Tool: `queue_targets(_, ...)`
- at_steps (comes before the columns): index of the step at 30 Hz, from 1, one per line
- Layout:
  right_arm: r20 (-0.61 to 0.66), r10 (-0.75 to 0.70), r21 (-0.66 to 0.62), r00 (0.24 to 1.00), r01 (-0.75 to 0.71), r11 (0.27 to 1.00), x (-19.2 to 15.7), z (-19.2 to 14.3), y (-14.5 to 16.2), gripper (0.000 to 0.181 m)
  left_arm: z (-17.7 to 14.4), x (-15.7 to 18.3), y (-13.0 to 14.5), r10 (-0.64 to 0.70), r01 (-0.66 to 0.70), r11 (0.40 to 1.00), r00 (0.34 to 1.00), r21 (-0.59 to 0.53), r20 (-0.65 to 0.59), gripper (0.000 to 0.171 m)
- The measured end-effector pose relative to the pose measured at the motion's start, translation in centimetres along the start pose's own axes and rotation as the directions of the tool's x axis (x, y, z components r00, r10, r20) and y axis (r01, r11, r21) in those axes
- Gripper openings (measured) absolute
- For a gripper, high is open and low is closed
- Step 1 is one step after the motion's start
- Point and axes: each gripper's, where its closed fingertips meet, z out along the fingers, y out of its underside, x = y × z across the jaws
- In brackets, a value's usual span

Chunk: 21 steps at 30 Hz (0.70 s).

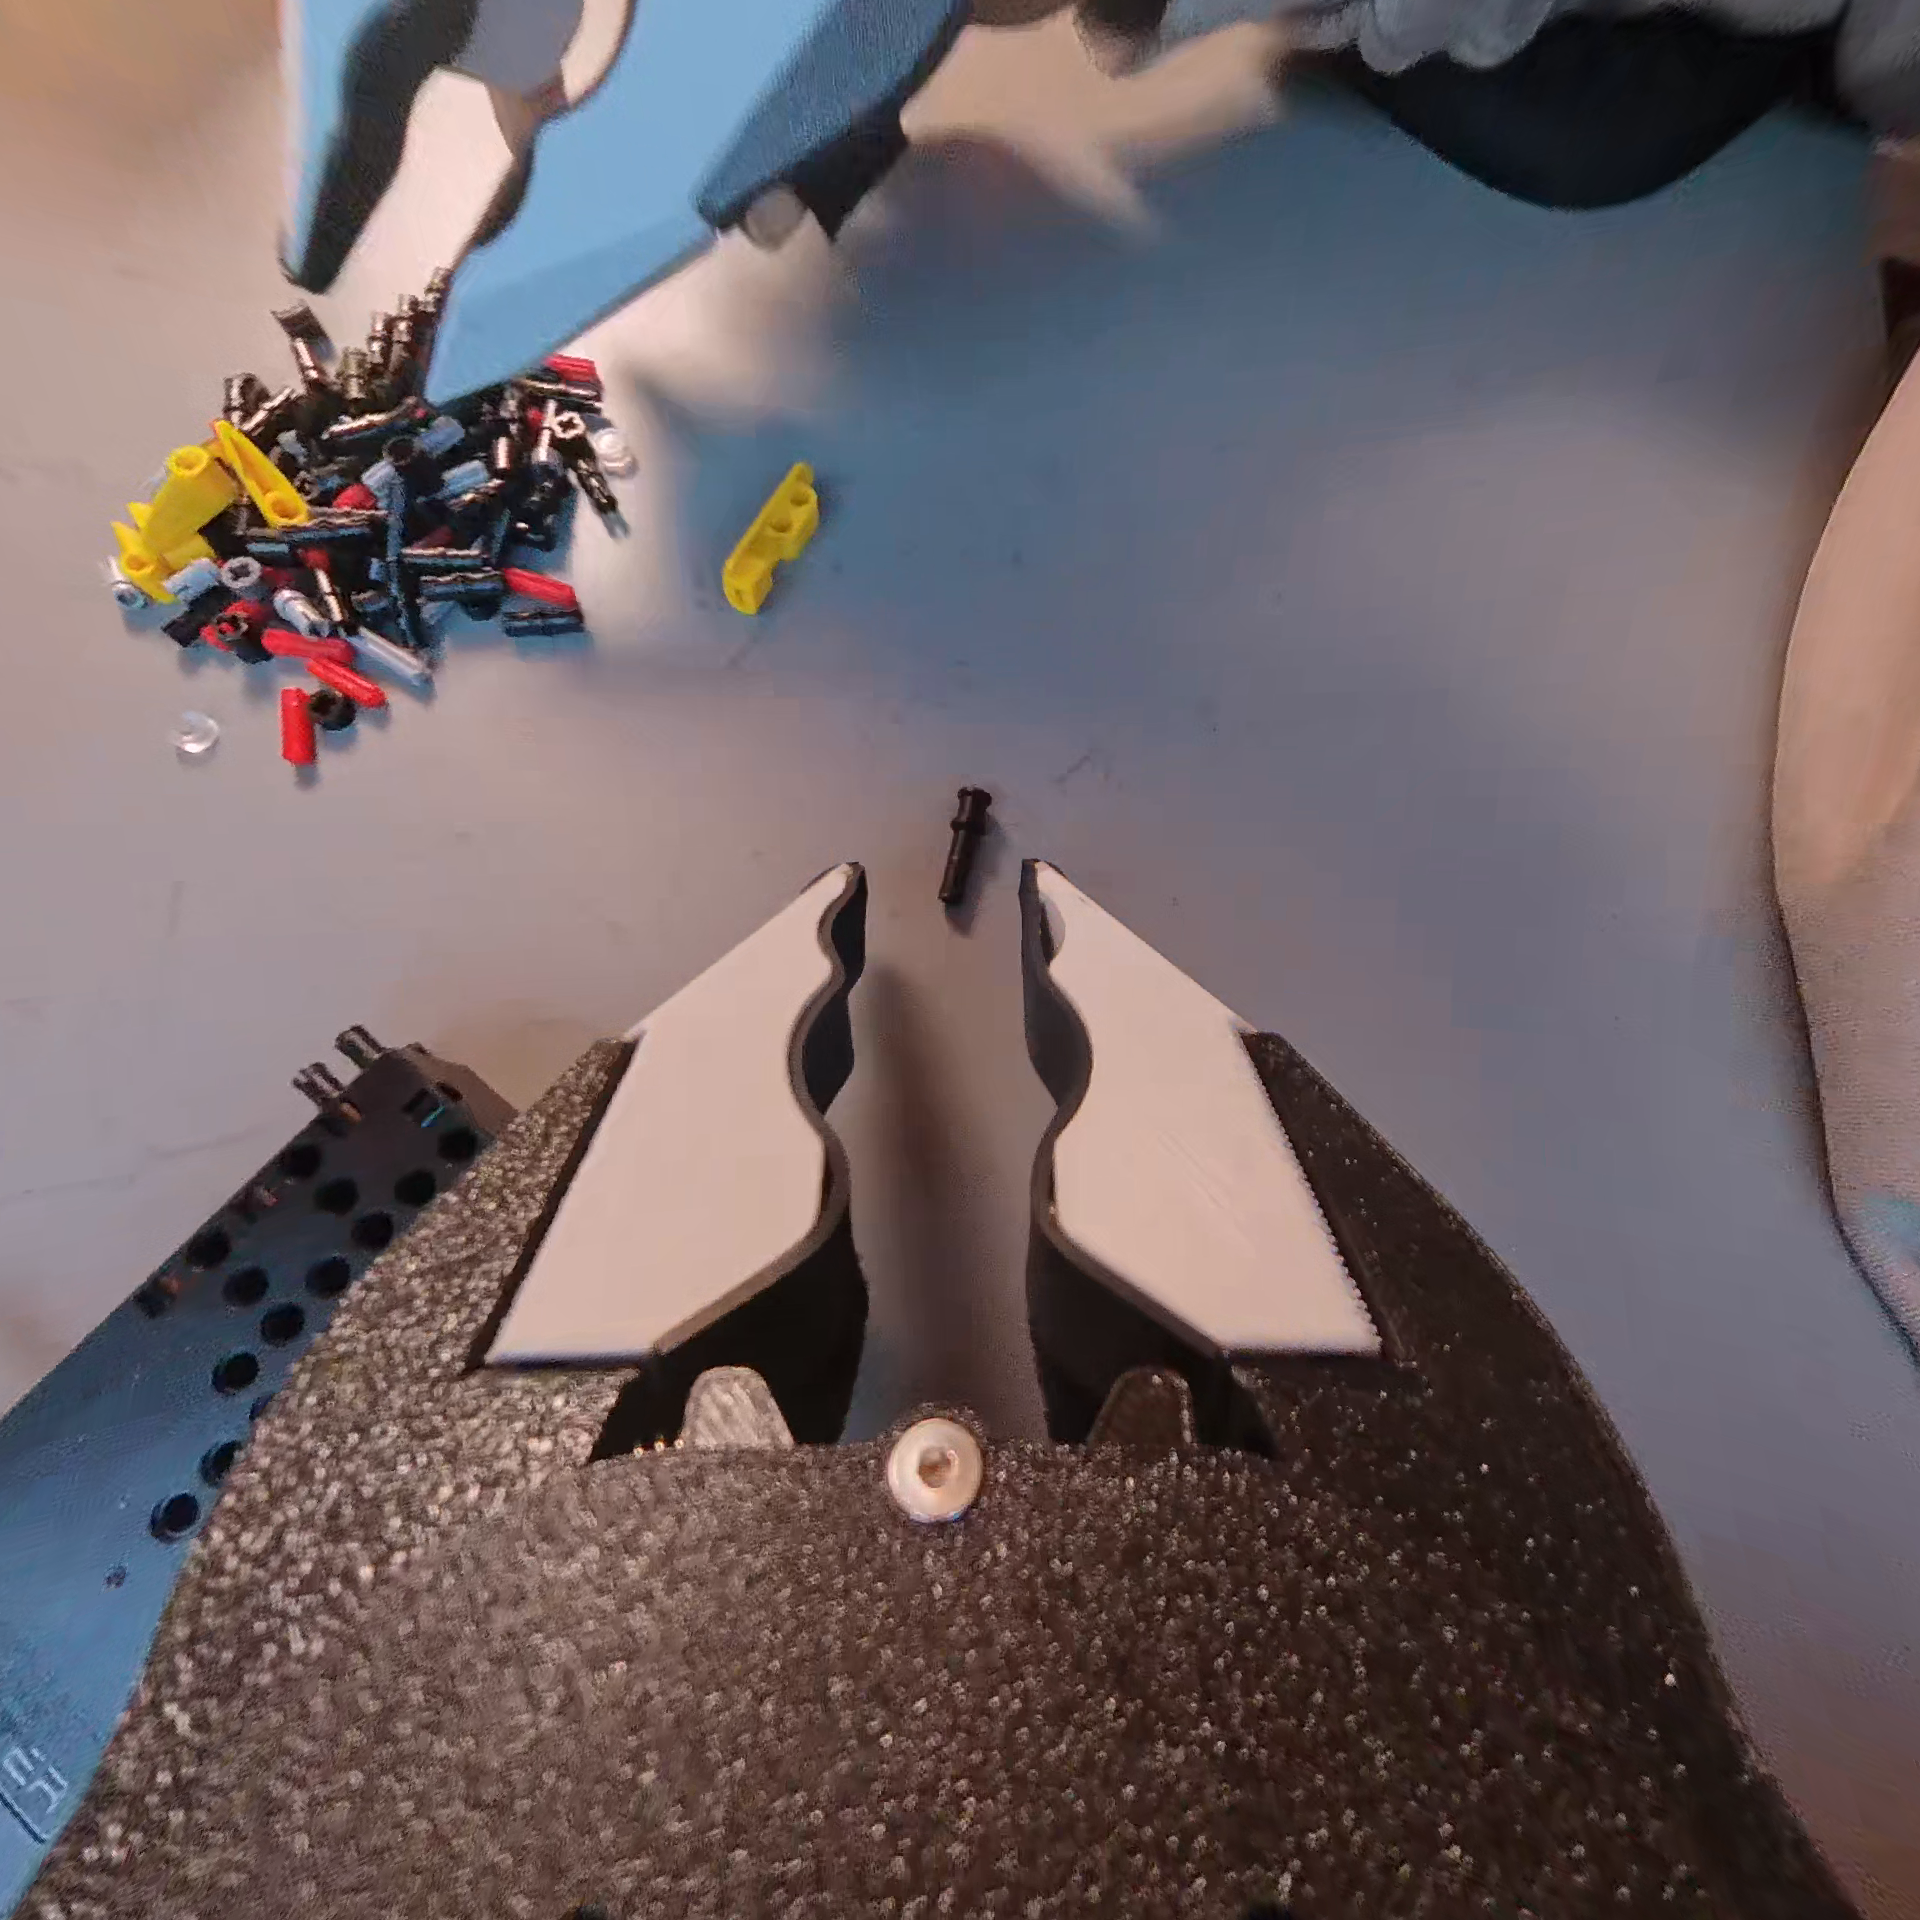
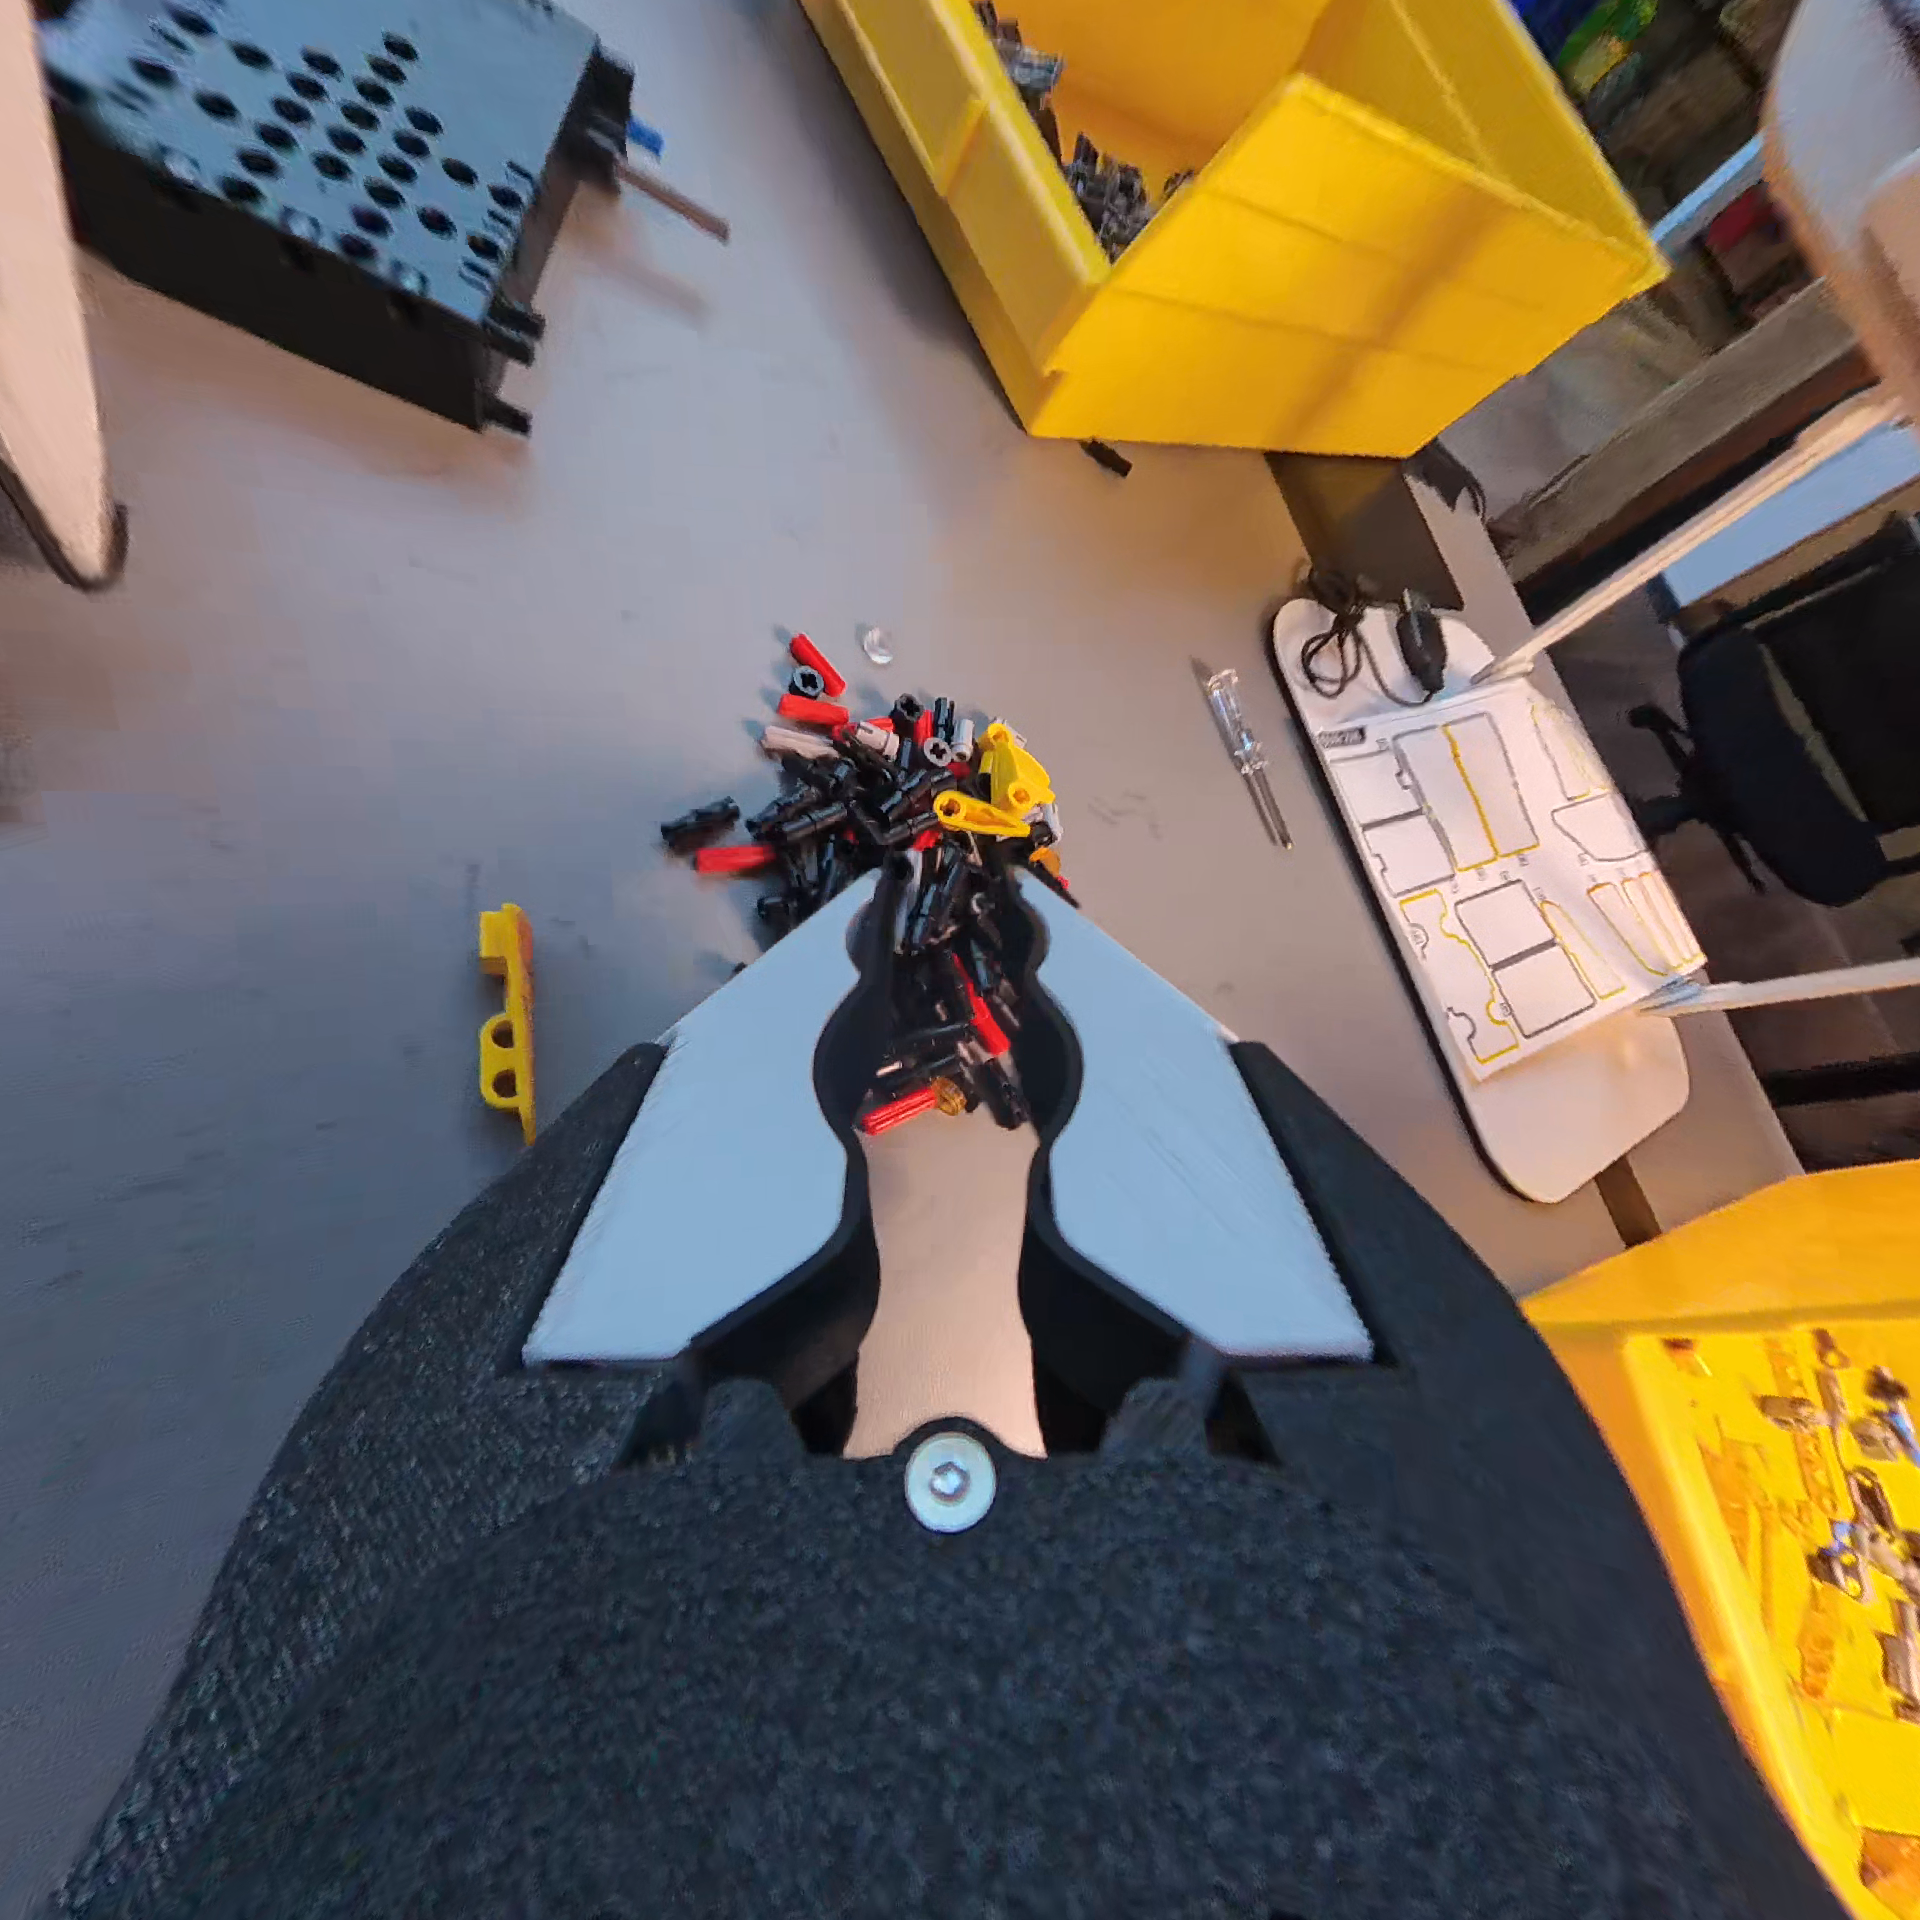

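The left claw, spread apart and empty, hovers low over the worktop with a black pin lying just ahead between its tips, lengthwise along them, while the right claw, parted too, straddles the parts pile.

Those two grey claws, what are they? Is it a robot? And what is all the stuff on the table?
No robot: a person holds a pincer tool in each hand, and each tool has a camera looking along its two fingers. So each picture is one tool's view.

The left gripper is open, holding nothing, and a single small black pin lies on the grey table just at its fingertips.

The right gripper is open too, above a pile of small black, red and yellow building pieces.

Nearby lie a lone yellow piece, a black block with holes, yellow bins, a screwdriver and a printed sheet.
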Motion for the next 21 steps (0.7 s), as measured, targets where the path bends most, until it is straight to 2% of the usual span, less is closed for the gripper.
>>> queue_targets(3, 0.080, -0.014, 0.089, 0.997, 0.007, 0.996, -1.1, -2.1, -2.0, 0.018, 0.8, 0.4, 0.8, 0.066, -0.065, 0.996, 0.998, -0.061, 0.011, 0.024)
queue_targets(5, 0.225, -0.035, 0.128, 0.974, 0.007, 0.992, -3.8, -3.5, -2.9, 0.019, 0.9, 0.5, 0.7, 0.081, -0.080, 0.995, 0.996, -0.057, 0.020, 0.012)
queue_targets(7, 0.390, -0.049, 0.137, 0.919, -0.006, 0.990, -7.3, -4.8, -3.2, 0.019, 1.2, 0.8, 0.6, 0.087, -0.086, 0.995, 0.996, -0.053, 0.007, 0.004)
queue_targets(10, 0.507, -0.079, 0.160, 0.858, -0.003, 0.987, -11.1, -5.5, -3.6, 0.019, 1.3, 0.9, 0.4, 0.101, -0.100, 0.994, 0.995, -0.051, 0.010, 0.003)
queue_targets(15, 0.526, -0.175, 0.169, 0.832, 0.099, 0.981, -13.7, -4.9, -3.4, 0.018, 1.3, 1.4, -0.7, 0.125, -0.125, 0.992, 0.992, 0.000, 0.004, 0.003)
queue_targets(21, 0.502, -0.190, 0.177, 0.844, 0.115, 0.977, -13.7, -4.8, -3.5, 0.007, 1.3, 1.5, -1.1, 0.139, -0.139, 0.990, 0.990, 0.017, 0.009, 0.003)
